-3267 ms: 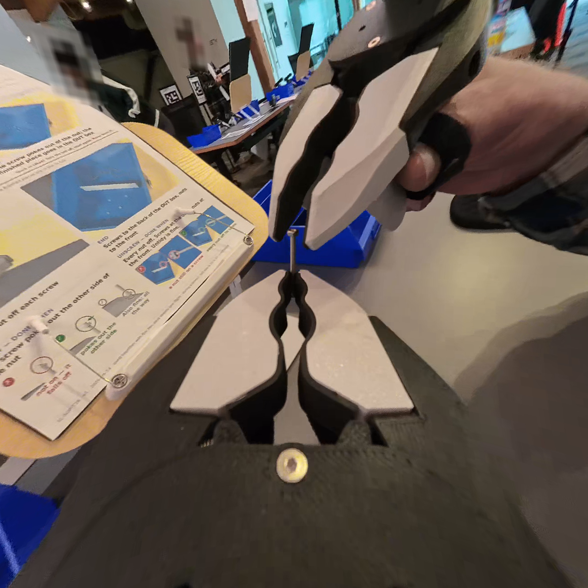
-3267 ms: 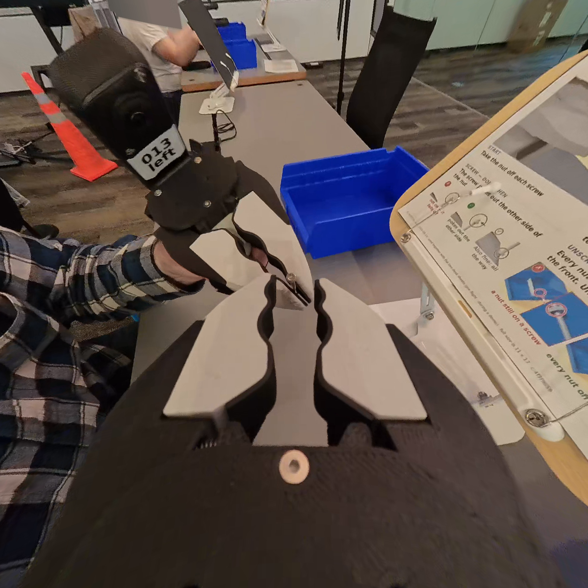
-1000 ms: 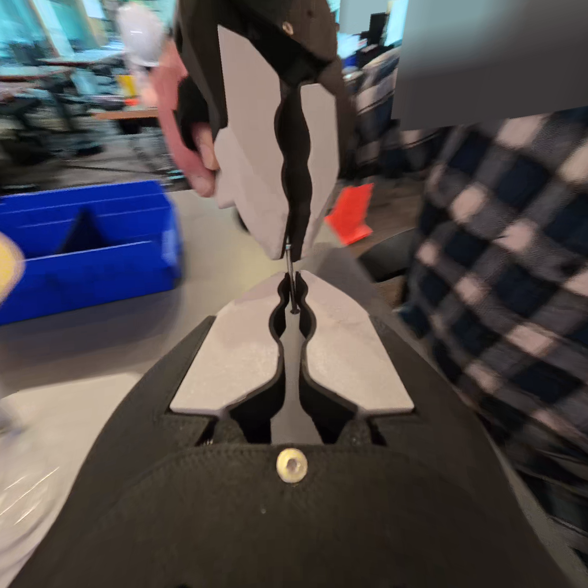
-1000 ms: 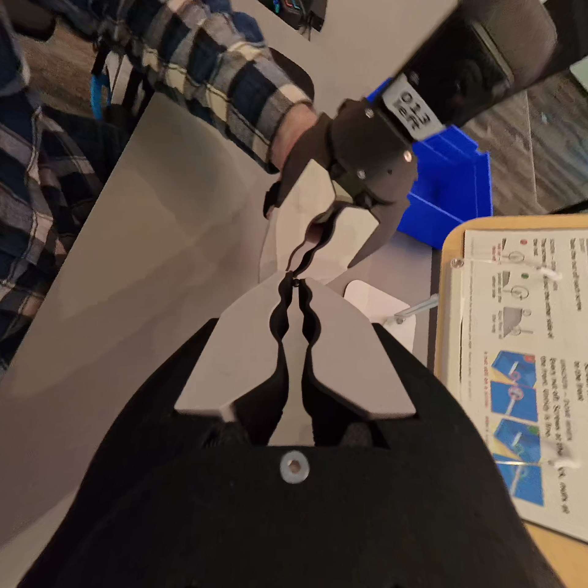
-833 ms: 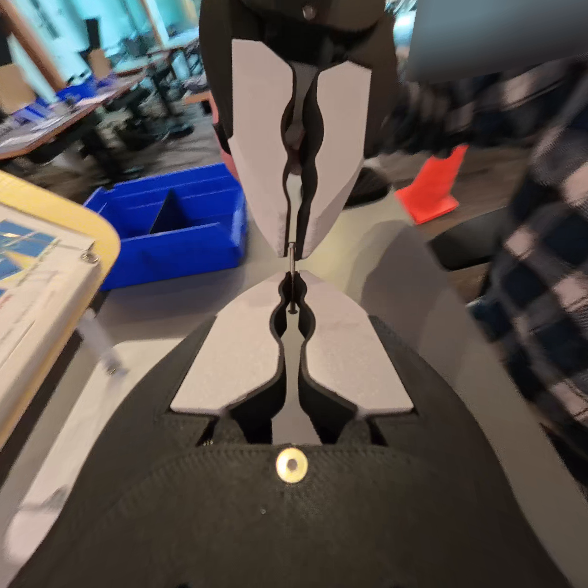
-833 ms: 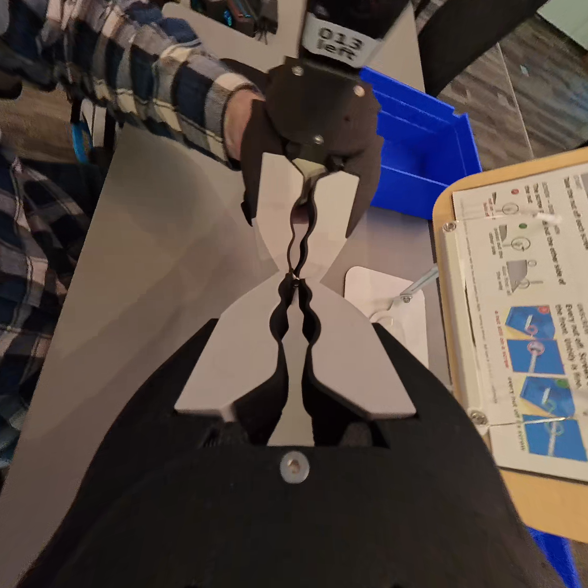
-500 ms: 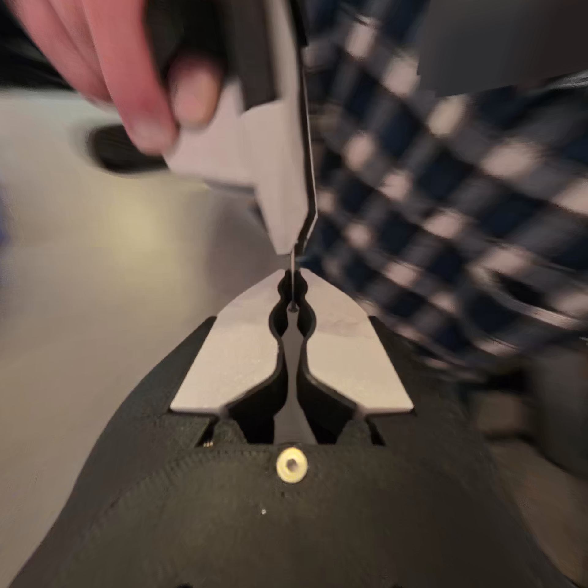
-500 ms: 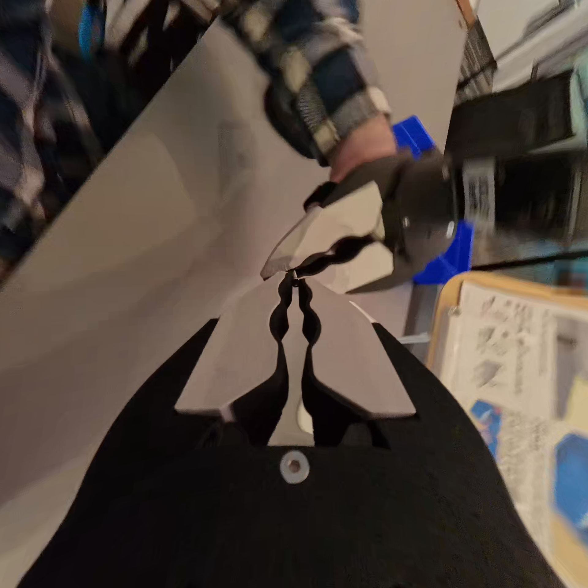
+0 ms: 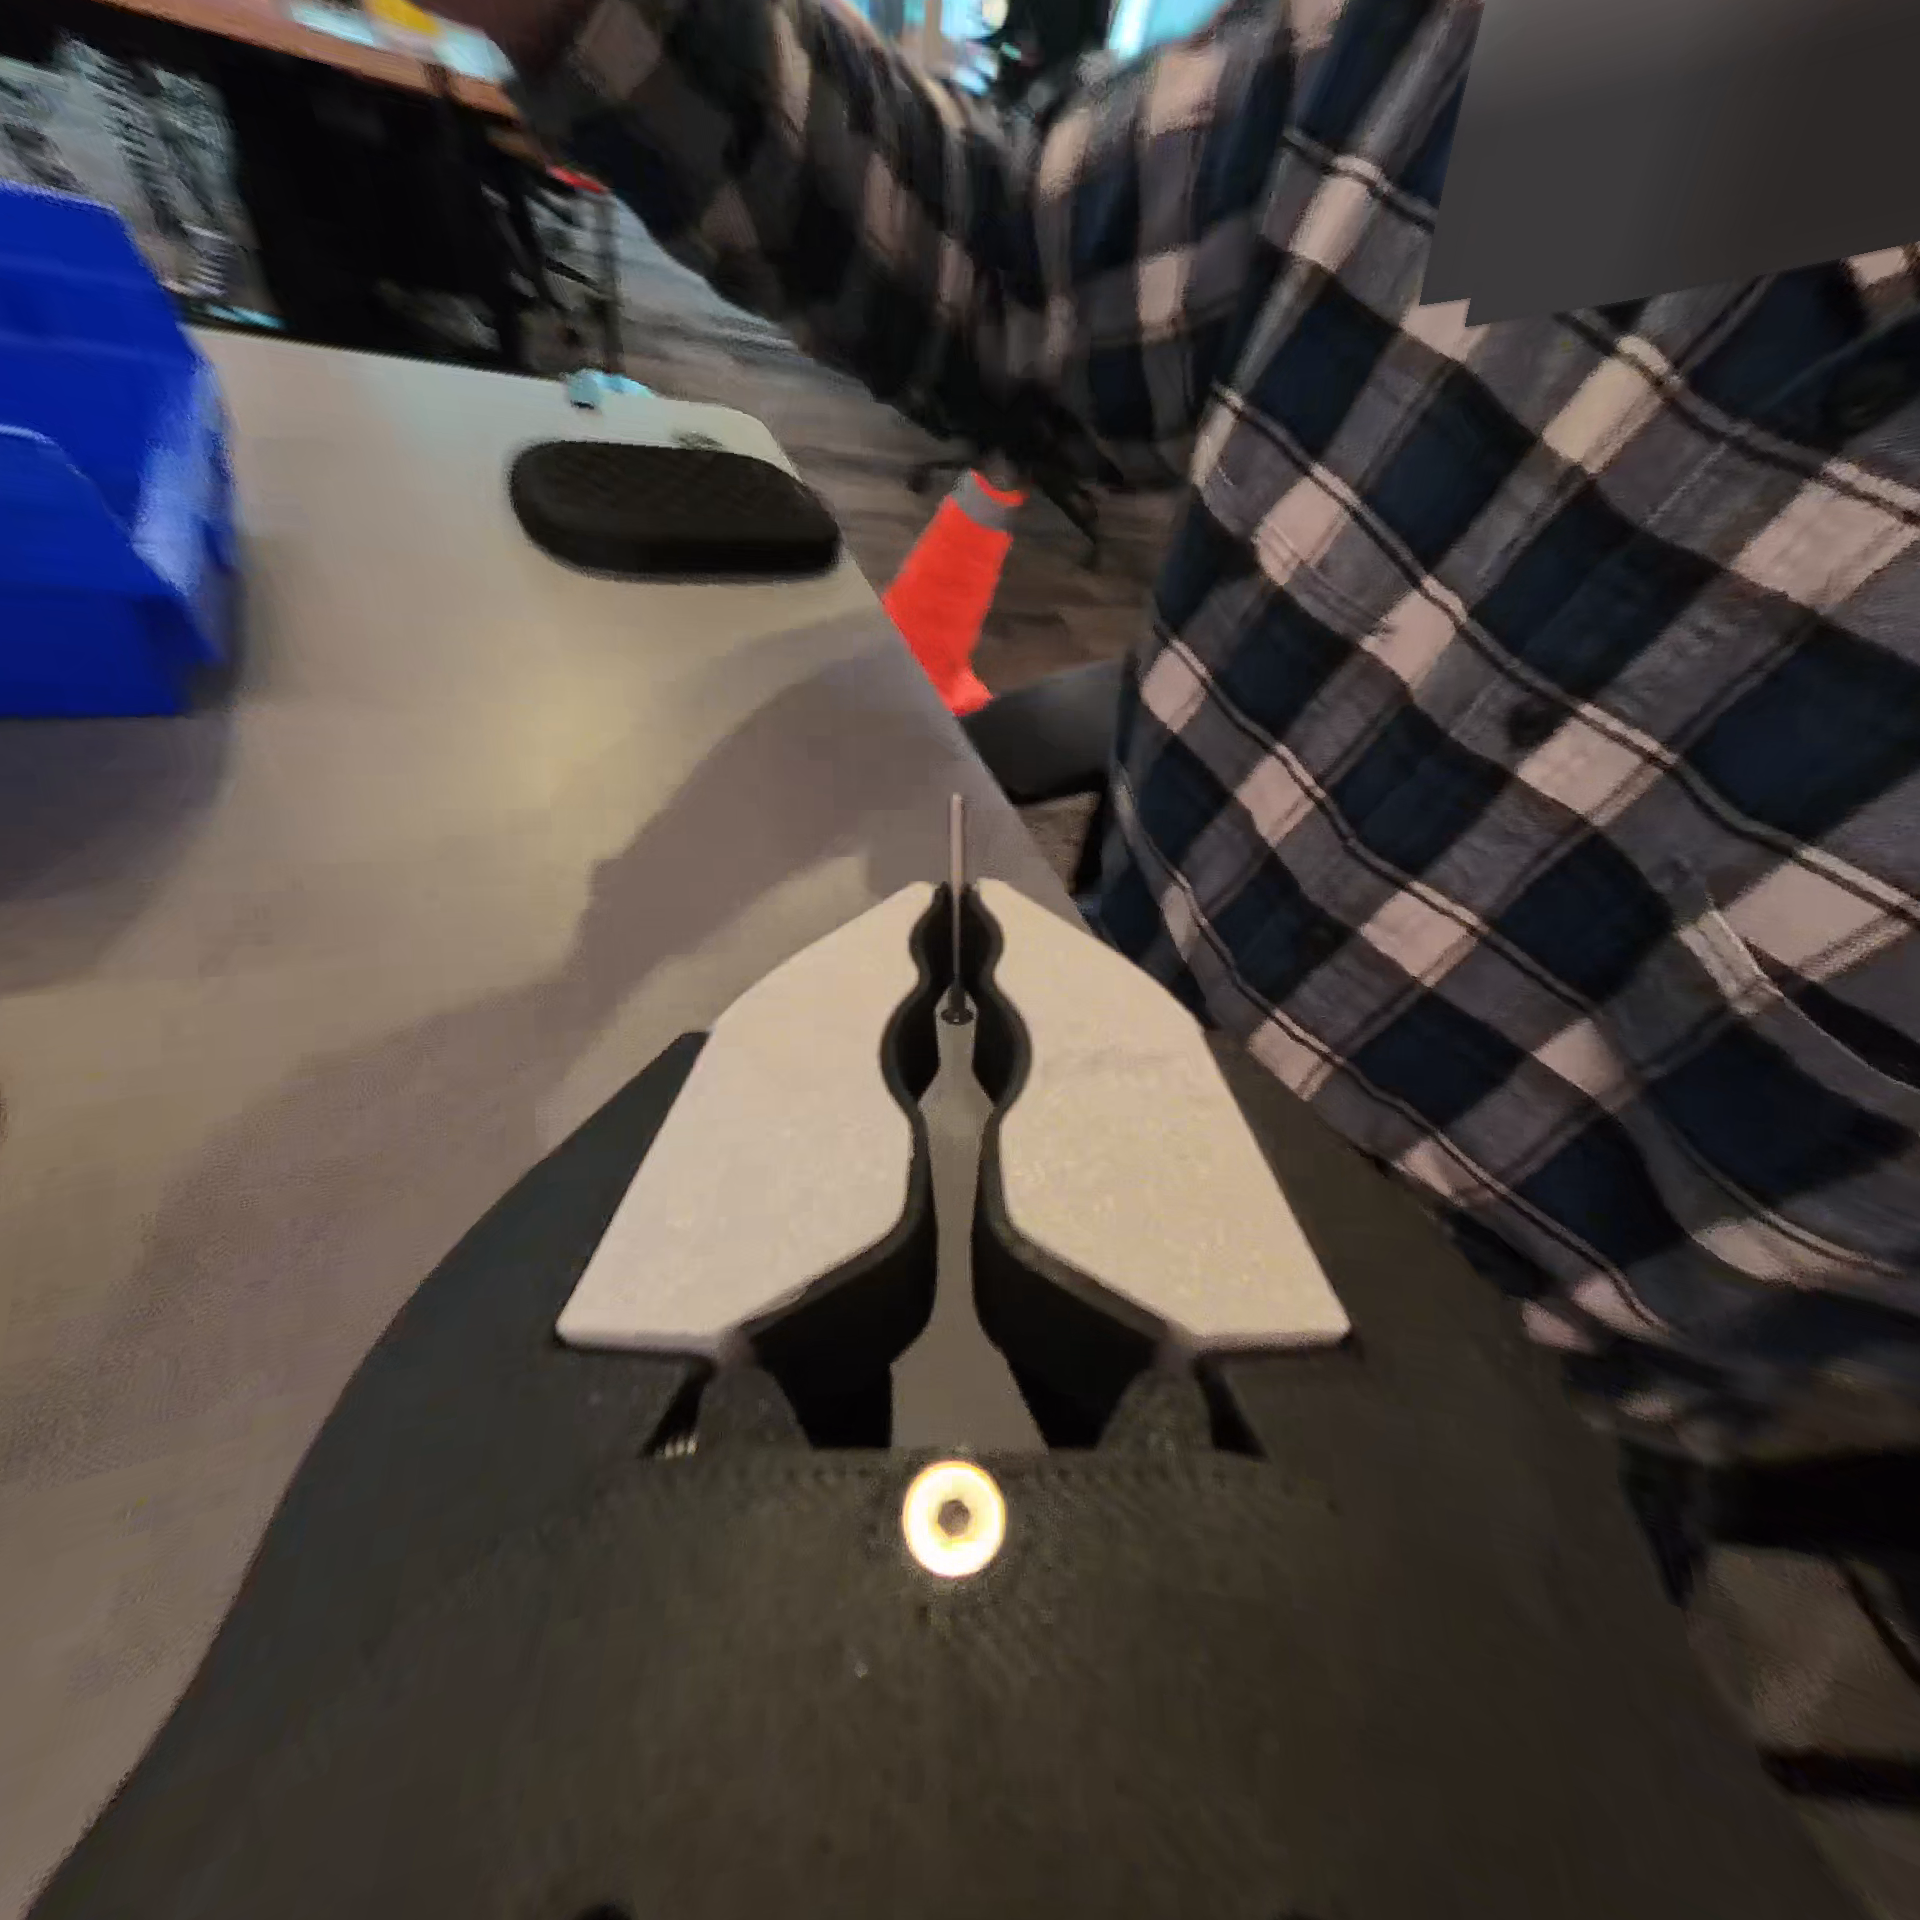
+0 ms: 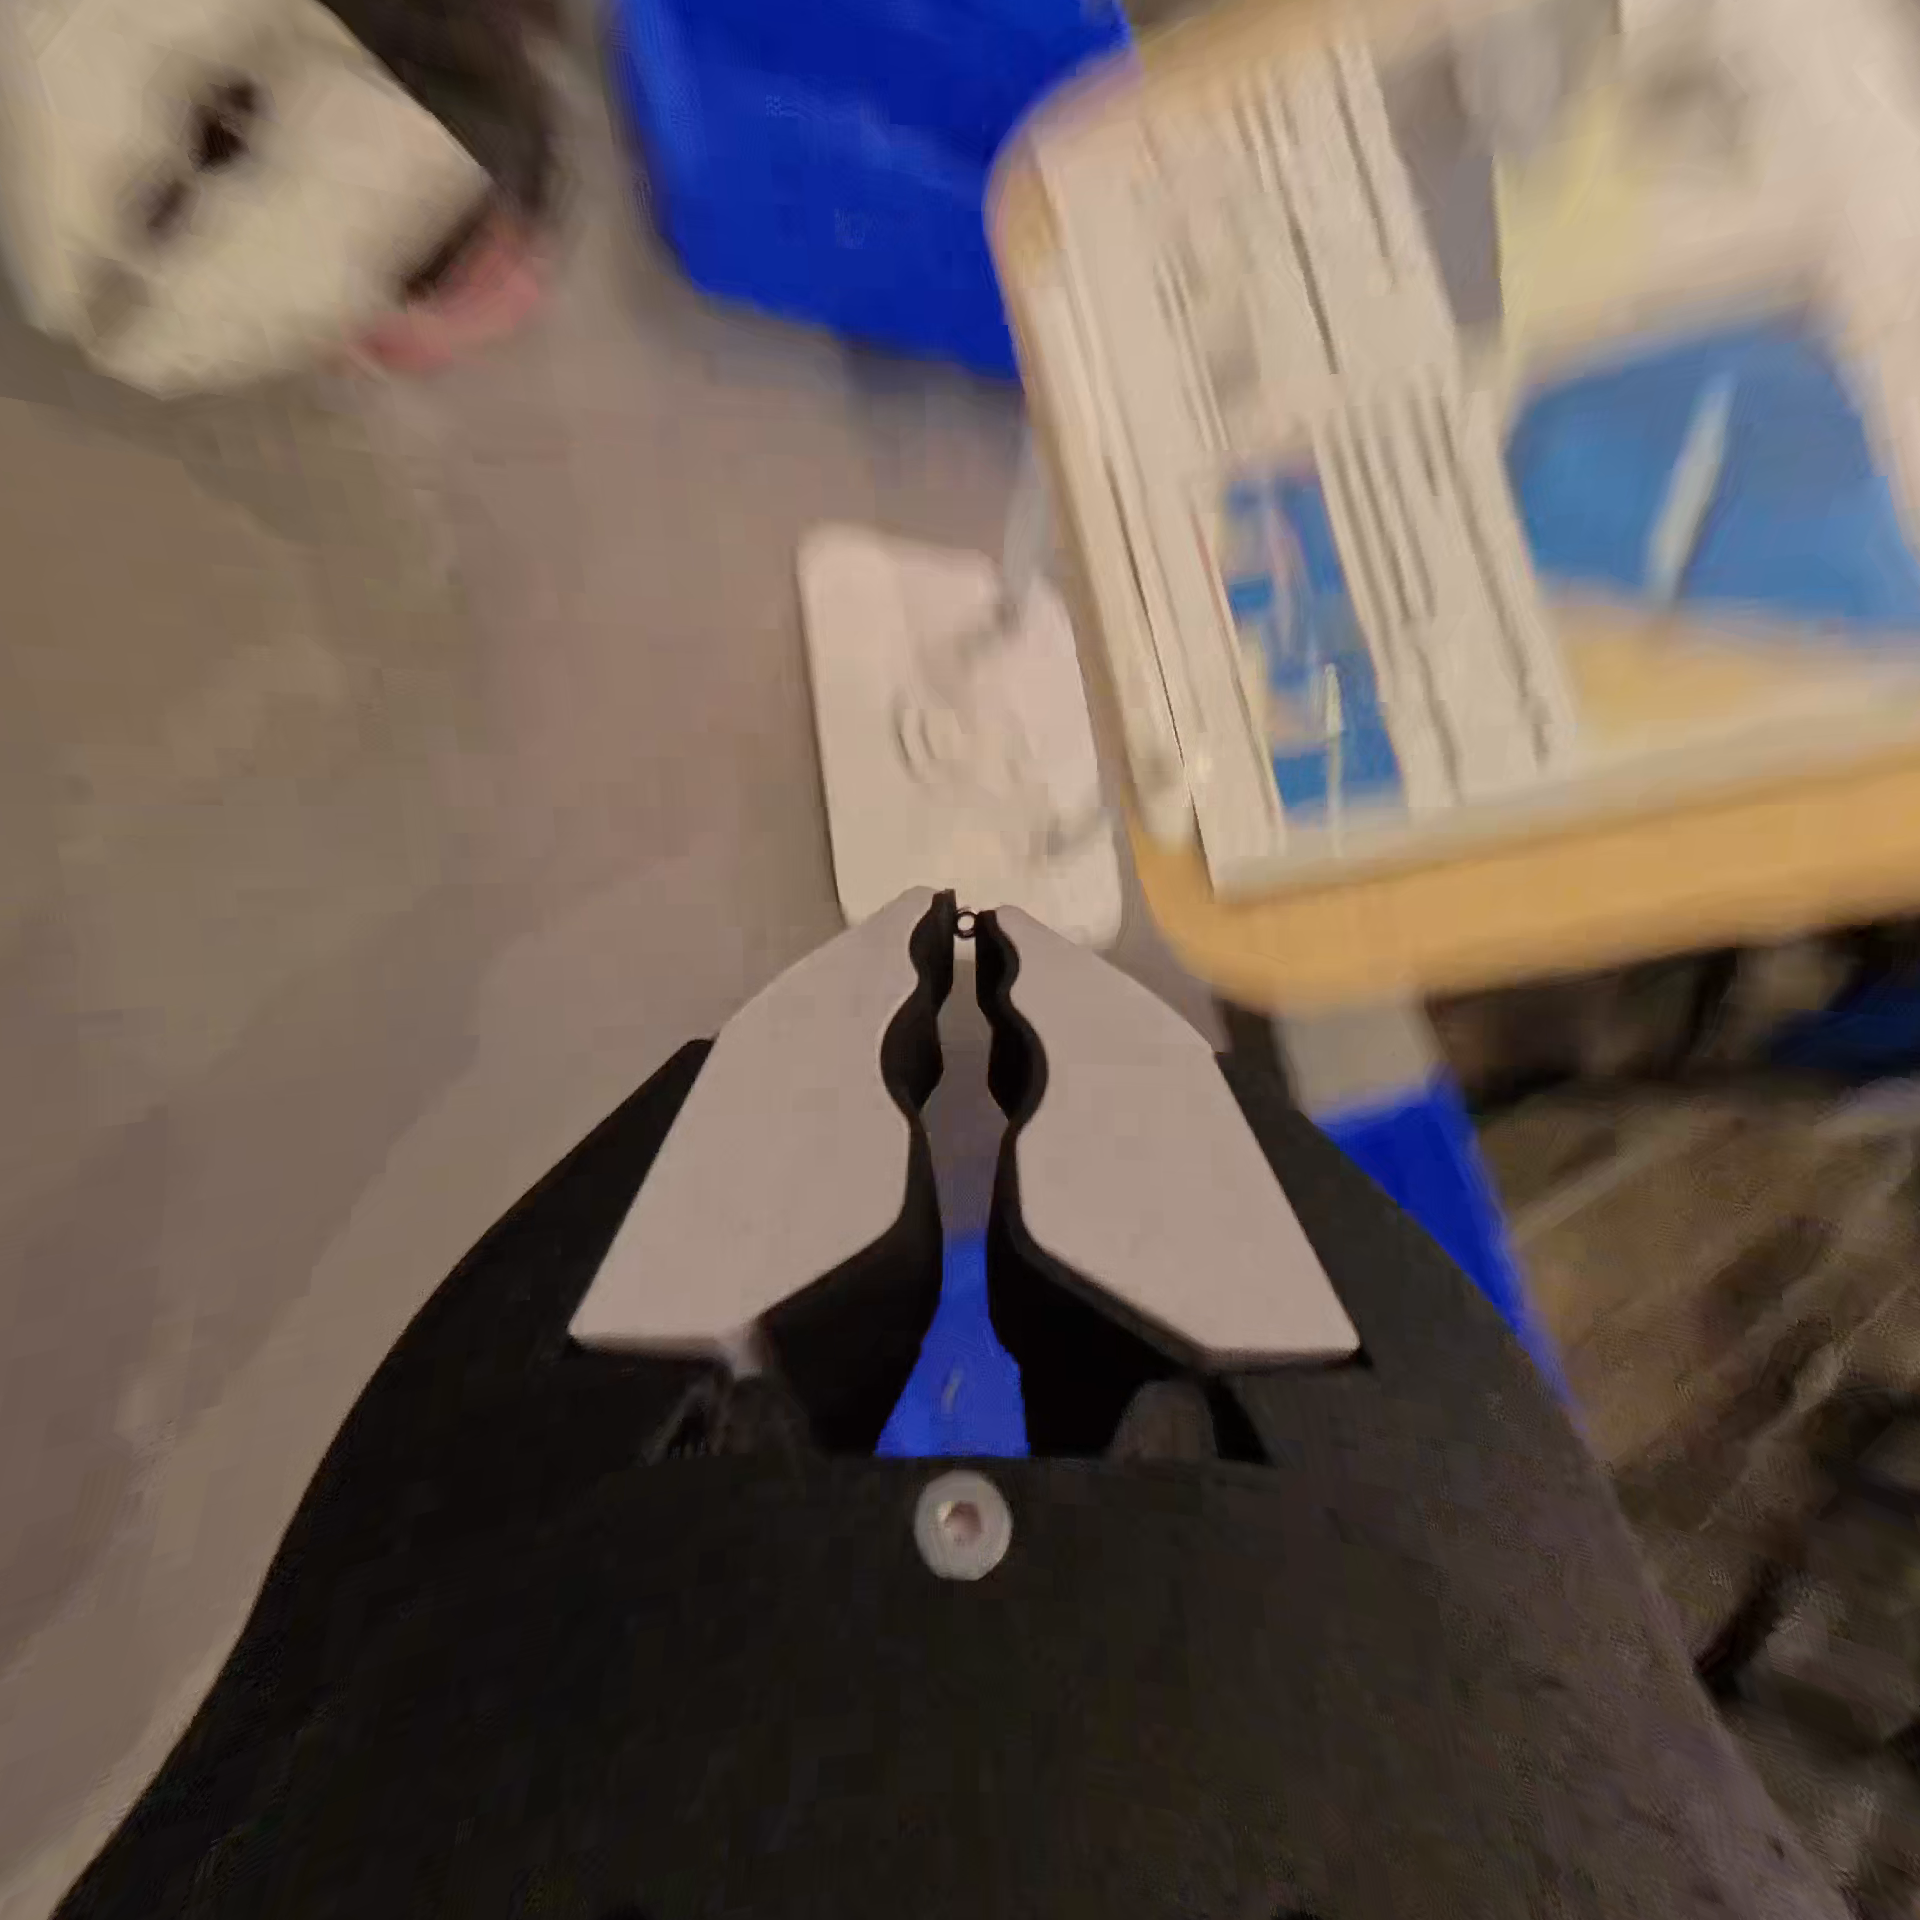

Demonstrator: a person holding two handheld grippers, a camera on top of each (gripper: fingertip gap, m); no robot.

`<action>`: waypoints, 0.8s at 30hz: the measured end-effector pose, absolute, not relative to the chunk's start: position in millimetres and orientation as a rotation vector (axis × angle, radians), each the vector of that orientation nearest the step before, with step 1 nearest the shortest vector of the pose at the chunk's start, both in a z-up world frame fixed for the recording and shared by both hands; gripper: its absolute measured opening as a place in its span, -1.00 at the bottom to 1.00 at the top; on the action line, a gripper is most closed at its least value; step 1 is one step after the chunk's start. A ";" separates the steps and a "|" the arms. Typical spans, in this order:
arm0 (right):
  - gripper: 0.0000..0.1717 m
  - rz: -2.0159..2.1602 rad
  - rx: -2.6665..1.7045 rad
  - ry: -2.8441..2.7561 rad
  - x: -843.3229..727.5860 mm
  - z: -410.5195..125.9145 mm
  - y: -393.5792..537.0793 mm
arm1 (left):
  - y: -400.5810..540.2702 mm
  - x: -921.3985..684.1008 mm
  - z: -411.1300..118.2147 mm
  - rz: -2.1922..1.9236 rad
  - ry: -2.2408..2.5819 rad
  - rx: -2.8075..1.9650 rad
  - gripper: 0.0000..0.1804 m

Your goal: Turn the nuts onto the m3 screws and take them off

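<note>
Your left gripper [image 9: 955, 902] is squeezed tight on a thin grey metal screw [image 9: 955, 894]. The screw's flat head sits back between the pads and its tip pokes out over the grey table [image 9: 436, 790]. Your right gripper [image 10: 964, 918] pinches a tiny dark metal ring nut [image 10: 966, 922] right at its tips, above a blurry white flat plate [image 10: 935, 727].

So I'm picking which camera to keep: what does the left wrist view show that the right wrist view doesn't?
Left only: the left gripper shut on a thin screw, a plaid shirt, an orange cone, a black pad.
Right only: the right gripper pinching a tiny nut, a blurred instruction board, a white plate.
Both: the grey table and a blue bin.
</note>
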State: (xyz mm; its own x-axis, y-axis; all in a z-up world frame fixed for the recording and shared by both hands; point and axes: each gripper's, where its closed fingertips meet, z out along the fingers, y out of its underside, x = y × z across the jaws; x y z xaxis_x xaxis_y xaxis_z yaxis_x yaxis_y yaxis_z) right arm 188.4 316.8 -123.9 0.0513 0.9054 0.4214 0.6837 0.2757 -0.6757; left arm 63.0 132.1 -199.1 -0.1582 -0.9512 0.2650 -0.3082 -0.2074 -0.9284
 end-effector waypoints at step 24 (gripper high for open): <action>-0.71 1.134 -1.327 -1.453 145.2 -116.2 217.8 | 200.2 139.3 -152.3 -1.251 0.924 -1.357 -0.99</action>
